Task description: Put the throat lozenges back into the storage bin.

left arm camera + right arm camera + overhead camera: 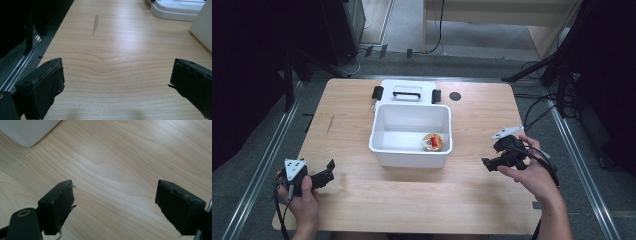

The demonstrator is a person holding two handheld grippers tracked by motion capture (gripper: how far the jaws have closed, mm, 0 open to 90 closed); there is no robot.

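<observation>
The left claw [330, 170] sits at the lower left of the high view, held in the person's left hand [302, 197] just above the wooden counter [347, 107]. In the left gripper view its jaws stand wide apart with nothing between them; bare counter lies ahead, marked by a grey streak [95, 23] in the upper middle of that frame.

The right claw [488, 164] sits at the right of centre in the high view, held in the right hand [532, 175]. In the right gripper view its jaws are likewise spread wide and hold nothing, with wood grain beneath them.

A white tub [411, 152] stands at the centre of the high view, between the two claws and apart from both. A small round container [432, 142] with a red mark lies inside it, at the lower right corner of the tub floor. The white lid [408, 91], with a handle and two black latches, lies flat just beyond the tub's far rim. A dark round disc [455, 96] lies on the counter to the right of the lid.
</observation>
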